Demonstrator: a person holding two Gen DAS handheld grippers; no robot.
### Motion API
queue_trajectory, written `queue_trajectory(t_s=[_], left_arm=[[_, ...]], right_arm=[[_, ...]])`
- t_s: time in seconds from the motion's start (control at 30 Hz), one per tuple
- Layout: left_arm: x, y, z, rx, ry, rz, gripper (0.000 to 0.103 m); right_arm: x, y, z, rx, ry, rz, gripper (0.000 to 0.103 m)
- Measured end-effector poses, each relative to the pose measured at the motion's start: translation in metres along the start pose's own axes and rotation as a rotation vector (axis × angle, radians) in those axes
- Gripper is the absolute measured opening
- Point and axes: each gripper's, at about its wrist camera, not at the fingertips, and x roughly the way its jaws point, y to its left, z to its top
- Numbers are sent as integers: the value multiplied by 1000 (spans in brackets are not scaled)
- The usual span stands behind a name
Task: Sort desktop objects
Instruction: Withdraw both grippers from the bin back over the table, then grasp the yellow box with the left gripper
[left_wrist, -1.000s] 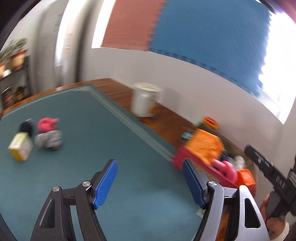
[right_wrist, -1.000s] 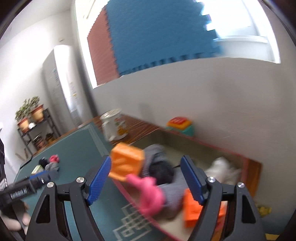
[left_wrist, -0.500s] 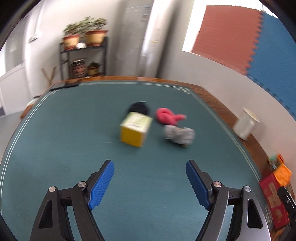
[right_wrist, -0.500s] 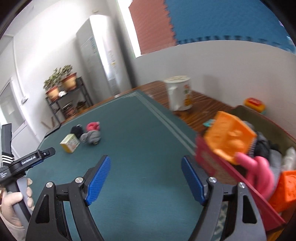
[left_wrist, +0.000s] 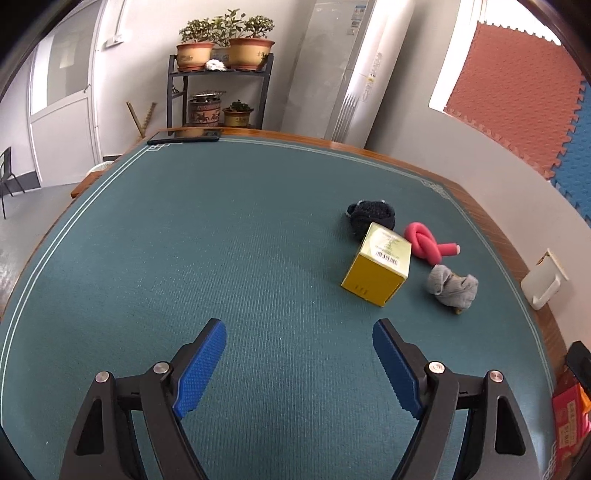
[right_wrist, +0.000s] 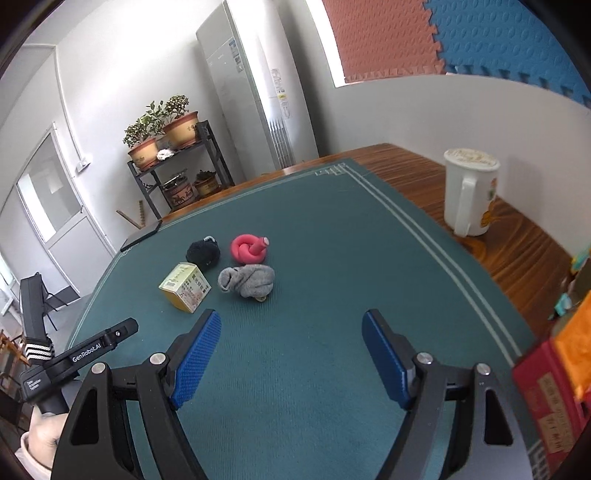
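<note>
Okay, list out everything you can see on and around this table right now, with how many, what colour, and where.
Yellow cardboard box: 1, yellow with pale green top, on the mat among the loose items.
Black knitted bundle: 1, black, behind the box.
Pink knotted foam tube: 1, pink, right of the black bundle.
Grey balled sock: 1, grey, right of the box.
Green table mat: 1, teal, covering the wooden table.
White mug: 1, white with print, on bare wood at the right.
Red storage box: 1, red, at the mat's right edge.
Plant shelf: 1, black, behind the table.
Left gripper: 1, black with blue pads, open.
Right gripper: 1, same, open.
</note>
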Motion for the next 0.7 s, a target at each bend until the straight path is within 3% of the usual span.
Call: queue_trajectory(t_s=[0.2, 0.3, 0.47, 0.7], left_arm=[[14, -17, -4, 52, 40, -31, 83], [21, -37, 0, 140, 38, -25, 84], [33, -69, 13, 322, -34, 6, 84], [59, -92, 30, 435, -13, -26, 84]], right_arm=[[18, -14, -14, 33, 60, -2, 82], [16, -19, -12, 51, 52, 0, 82], [14, -18, -11, 49, 57, 8, 82], [11, -16, -10, 40, 51, 12, 82]])
